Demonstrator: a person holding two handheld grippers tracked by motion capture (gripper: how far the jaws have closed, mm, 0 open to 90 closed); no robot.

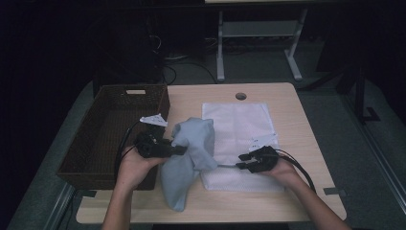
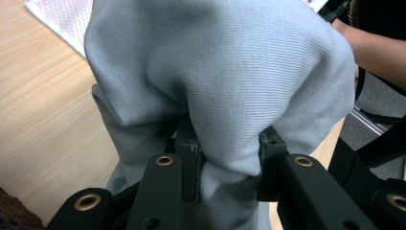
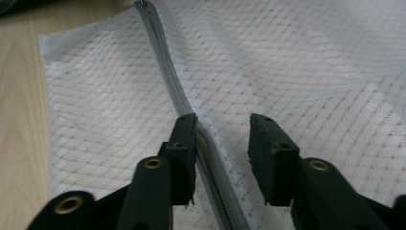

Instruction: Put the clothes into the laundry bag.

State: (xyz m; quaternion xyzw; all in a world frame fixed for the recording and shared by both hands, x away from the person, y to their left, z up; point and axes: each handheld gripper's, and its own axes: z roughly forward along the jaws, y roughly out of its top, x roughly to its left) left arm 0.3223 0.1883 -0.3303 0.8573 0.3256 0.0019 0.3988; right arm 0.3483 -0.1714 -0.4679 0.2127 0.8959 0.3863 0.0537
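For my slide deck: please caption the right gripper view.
Right gripper, jaws open, over the grey zipper of a white mesh bag on a wooden table.

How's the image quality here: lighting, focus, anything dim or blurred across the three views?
High view: dim, the room behind nearly black, the table evenly lit without glare. Left gripper view: bright, the cloth weave sharp, the mesh bag behind it soft. Right gripper view: soft light, the right tongs fairly crisp, the bag's far edge and the zip's far end blurred.
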